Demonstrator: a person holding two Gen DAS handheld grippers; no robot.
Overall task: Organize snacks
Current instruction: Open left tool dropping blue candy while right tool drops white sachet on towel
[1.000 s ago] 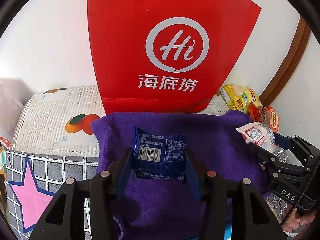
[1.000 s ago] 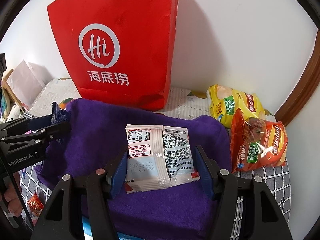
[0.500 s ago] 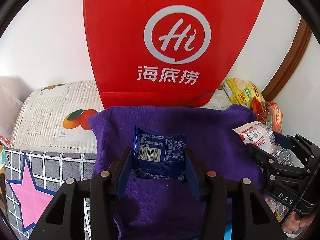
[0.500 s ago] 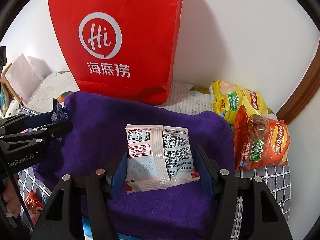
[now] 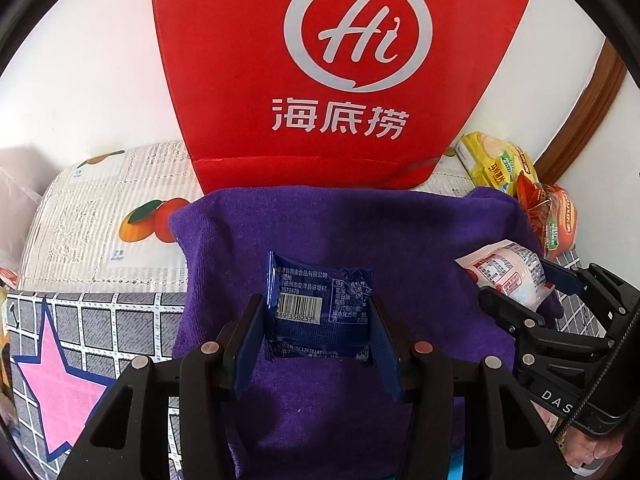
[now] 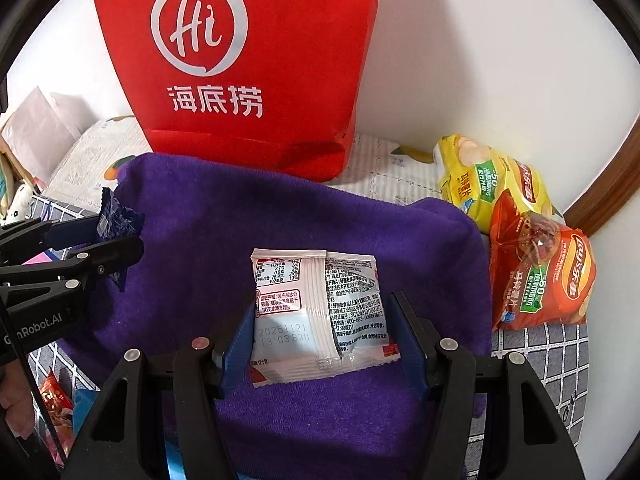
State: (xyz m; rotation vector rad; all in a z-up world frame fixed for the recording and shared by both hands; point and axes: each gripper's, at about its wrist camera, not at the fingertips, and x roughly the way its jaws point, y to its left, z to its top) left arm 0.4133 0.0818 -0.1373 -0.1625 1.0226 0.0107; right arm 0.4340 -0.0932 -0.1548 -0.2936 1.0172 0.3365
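My left gripper (image 5: 318,320) is shut on a small dark blue snack packet (image 5: 320,304) and holds it above a purple towel (image 5: 340,232). My right gripper (image 6: 324,328) is shut on a white and red snack packet (image 6: 316,312) above the same towel (image 6: 240,220). Each gripper shows in the other view: the right one with its white packet (image 5: 508,272) at the right edge, the left one with its blue packet (image 6: 118,220) at the left edge. A tall red paper bag (image 5: 344,60) with a white "Hi" logo stands upright behind the towel, also in the right wrist view (image 6: 248,60).
A yellow chip bag (image 6: 488,180) and a red chip bag (image 6: 540,276) lie at the right by the white wall and a brown wooden frame (image 6: 600,196). A fruit-print cloth (image 5: 104,216) and a checked mat with a pink star (image 5: 60,380) lie at the left.
Both grippers have moved forward and up toward the red bag with their packets; the bag looks larger and nearer now. Both grips are unchanged.
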